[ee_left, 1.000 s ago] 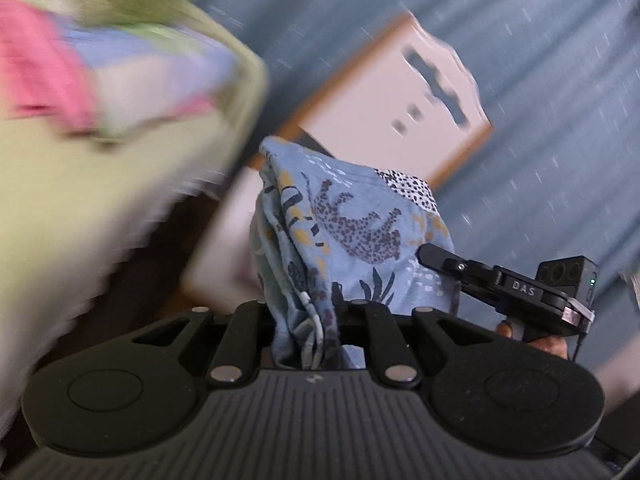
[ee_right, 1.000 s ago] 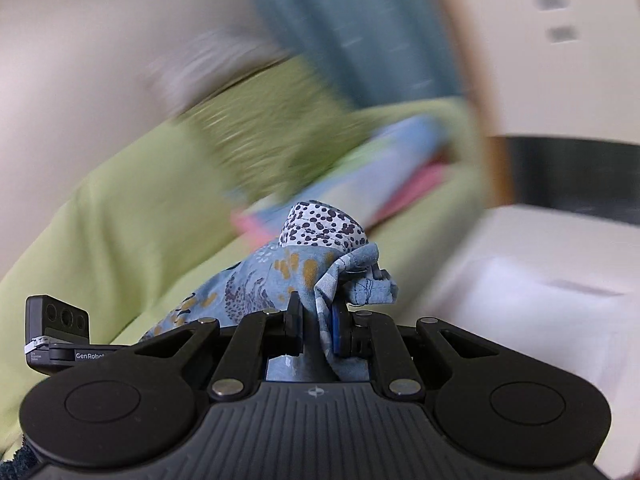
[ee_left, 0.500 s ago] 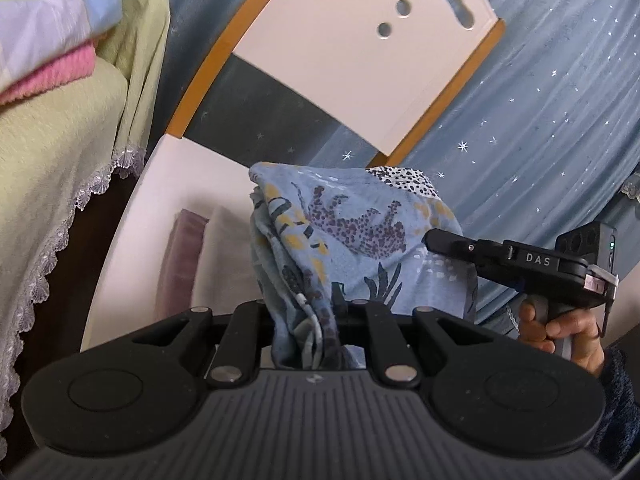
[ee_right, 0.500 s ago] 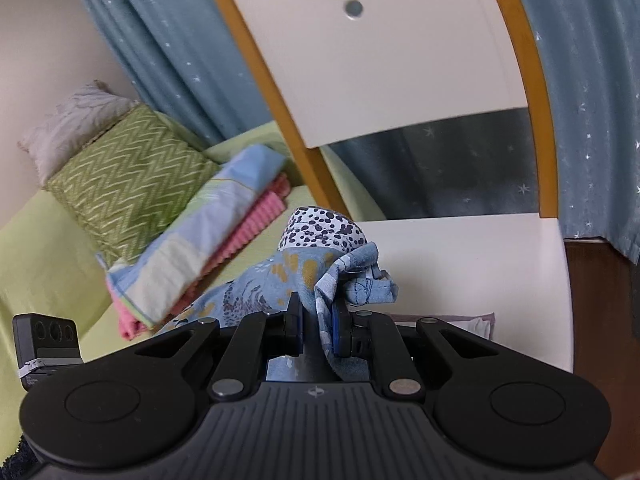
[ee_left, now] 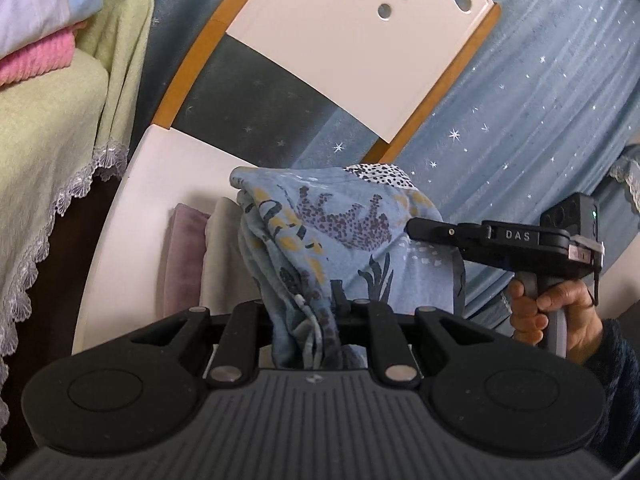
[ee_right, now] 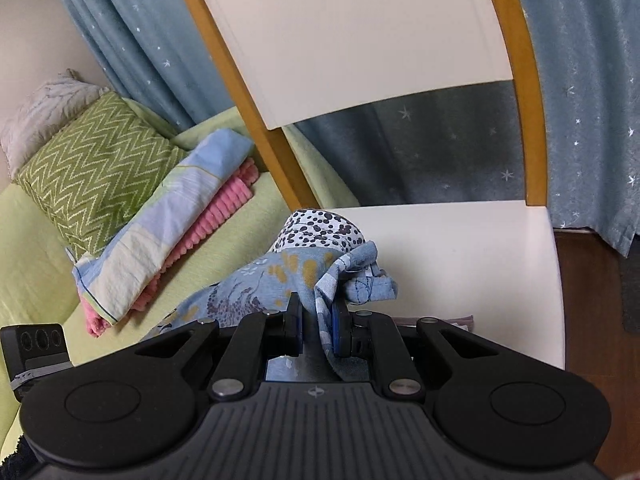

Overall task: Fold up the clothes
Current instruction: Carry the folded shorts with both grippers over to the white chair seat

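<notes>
A blue garment [ee_left: 340, 236] printed with leopards and yellow leaves, with a white black-spotted patch, hangs folded between both grippers above a white chair seat [ee_left: 132, 200]. My left gripper [ee_left: 306, 320] is shut on one bunched edge of it. My right gripper [ee_right: 316, 320] is shut on the other edge [ee_right: 320, 272], its blue pads pinching the cloth. In the left wrist view the right gripper [ee_left: 416, 227] reaches into the garment from the right, held by a hand [ee_left: 556, 312]. Two folded pieces, mauve [ee_left: 182, 256] and cream [ee_left: 220, 256], lie on the seat beneath.
The white chair back [ee_right: 360, 40] with orange frame stands ahead, a starry blue curtain [ee_left: 540, 100] behind. A green-covered bed [ee_right: 36, 240] to the left holds a zigzag cushion [ee_right: 96, 168] and folded pink and pale blue cloths [ee_right: 172, 216]. Dark wooden floor [ee_right: 592, 300] lies to the right.
Both grippers swung with the garment from the bed toward the chair and sank; the blur has gone. The chair seat and back now fill the views. Both grips are unchanged.
</notes>
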A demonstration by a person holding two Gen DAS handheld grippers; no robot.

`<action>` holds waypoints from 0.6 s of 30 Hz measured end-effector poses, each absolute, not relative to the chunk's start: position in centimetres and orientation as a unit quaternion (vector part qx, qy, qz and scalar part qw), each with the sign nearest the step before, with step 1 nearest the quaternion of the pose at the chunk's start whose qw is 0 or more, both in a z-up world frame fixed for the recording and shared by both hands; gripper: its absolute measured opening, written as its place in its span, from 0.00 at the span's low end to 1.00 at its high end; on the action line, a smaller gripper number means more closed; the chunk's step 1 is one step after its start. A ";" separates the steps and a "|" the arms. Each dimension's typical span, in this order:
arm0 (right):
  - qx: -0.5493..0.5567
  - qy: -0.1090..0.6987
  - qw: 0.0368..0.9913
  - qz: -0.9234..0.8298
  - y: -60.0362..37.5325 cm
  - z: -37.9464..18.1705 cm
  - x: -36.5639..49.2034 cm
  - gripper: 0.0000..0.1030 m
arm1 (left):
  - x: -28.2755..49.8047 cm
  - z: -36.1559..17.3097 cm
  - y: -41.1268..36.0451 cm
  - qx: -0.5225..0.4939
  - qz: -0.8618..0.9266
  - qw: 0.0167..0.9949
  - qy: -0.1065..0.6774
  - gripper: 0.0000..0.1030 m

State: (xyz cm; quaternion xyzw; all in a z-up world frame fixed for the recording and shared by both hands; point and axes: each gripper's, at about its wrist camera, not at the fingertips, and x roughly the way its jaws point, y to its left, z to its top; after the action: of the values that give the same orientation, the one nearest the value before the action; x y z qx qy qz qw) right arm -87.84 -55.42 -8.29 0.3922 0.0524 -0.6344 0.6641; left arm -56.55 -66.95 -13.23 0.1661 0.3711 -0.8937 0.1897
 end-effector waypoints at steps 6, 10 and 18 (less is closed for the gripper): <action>0.420 0.073 0.641 -0.639 -56.5 -11.5 -88.1 0.28 | -56.6 -15.5 -67.3 0.200 -0.885 0.208 0.365 0.23; 0.447 0.034 0.612 -0.652 -56.1 -13.6 -89.9 0.52 | -54.8 -15.7 -67.4 0.187 -0.885 0.206 0.373 0.27; 0.476 -0.071 0.554 -0.680 -51.4 -15.1 -94.7 0.60 | -51.7 -13.2 -69.9 0.181 -0.882 0.243 0.361 0.29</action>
State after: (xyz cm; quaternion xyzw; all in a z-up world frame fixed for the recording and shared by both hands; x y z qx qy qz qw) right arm -94.75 -51.43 -15.07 0.4757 -0.0706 -0.6799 0.5536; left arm -51.70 -69.86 -13.16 0.1809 0.3613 -0.8819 0.2431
